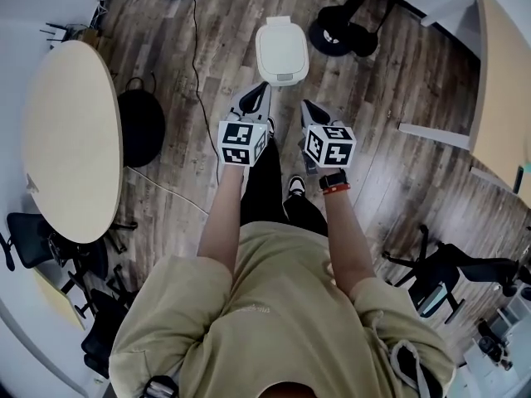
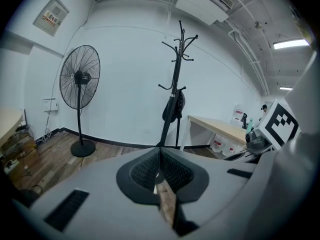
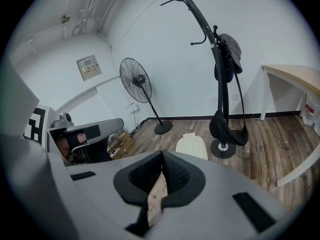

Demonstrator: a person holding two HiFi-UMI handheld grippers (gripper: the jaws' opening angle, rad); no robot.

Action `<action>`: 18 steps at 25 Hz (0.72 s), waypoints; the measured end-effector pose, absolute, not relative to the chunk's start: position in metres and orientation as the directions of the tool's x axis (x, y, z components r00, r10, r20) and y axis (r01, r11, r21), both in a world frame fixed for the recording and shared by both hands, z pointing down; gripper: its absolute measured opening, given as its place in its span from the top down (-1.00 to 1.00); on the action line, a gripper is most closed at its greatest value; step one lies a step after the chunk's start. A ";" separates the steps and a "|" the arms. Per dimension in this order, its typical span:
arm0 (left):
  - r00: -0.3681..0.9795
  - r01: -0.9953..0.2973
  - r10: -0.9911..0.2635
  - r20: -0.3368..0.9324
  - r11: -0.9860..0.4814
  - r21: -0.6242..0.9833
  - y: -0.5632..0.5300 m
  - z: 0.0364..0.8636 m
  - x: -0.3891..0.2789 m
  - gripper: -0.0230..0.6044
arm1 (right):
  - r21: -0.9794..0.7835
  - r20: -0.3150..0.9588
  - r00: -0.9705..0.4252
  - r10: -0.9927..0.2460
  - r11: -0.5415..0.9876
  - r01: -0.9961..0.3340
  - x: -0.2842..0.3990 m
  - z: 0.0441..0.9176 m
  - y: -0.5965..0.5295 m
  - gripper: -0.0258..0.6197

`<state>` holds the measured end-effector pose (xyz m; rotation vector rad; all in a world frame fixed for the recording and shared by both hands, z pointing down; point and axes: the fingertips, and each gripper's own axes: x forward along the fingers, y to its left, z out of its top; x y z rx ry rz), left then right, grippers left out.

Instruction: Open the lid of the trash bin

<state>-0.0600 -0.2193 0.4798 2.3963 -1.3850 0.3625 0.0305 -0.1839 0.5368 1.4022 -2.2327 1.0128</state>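
We stand on a wood floor (image 1: 415, 98) with both arms held out in front, a watch (image 1: 333, 181) on the right wrist and one shoe (image 1: 296, 186) showing between our forearms. The left gripper (image 1: 265, 85) and the right gripper (image 1: 304, 103) sit side by side, near each other but apart, each with its marker cube toward us and its jaws pointing forward. In the left gripper view the two black ribbed pads (image 2: 145, 171) press together at the tips, with only a thin sliver of floor showing lower down between them and nothing held. The right gripper view shows the same: its pads (image 3: 177, 171) meet at the tips and grip nothing. Just ahead of both grippers the white bin (image 1: 282, 52) stands on the floor, touched by neither, its lid (image 3: 192, 146) lying flat and closed. To our left are a round table (image 1: 70, 139), a dark bag (image 1: 141, 127) on the floor beside it, and black chairs (image 1: 33, 239) near its edge. A thin cable (image 1: 199, 73) runs across the boards left of the bin. Beyond the bin, a black coat rack (image 3: 220, 74) with dark things hanging on it stands just to its right, and a pedestal fan (image 2: 79, 84) stands further left by the white wall. A pale desk (image 3: 295, 76) stands against that wall on the right.
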 end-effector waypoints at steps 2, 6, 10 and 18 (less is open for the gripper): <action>0.491 -0.870 -0.775 0.398 -0.463 0.172 -0.227 0.490 -0.063 0.85 | -0.399 0.603 -0.469 -0.645 0.265 -0.878 0.030 0.547 -0.191 0.87; 0.503 -0.862 -0.763 0.406 -0.477 0.173 -0.244 0.509 -0.068 0.85 | -0.404 0.617 -0.468 -0.633 0.256 -0.878 0.027 0.568 -0.204 0.87; 0.531 -0.844 -0.747 0.401 -0.505 0.178 -0.260 0.531 -0.067 0.85 | -0.398 0.637 -0.465 -0.615 0.255 -0.881 0.026 0.594 -0.217 0.87; 0.554 -0.830 -0.730 0.399 -0.523 0.195 -0.300 0.588 -0.064 0.85 | -0.388 0.657 -0.485 -0.578 0.291 -0.874 0.023 0.647 -0.251 0.87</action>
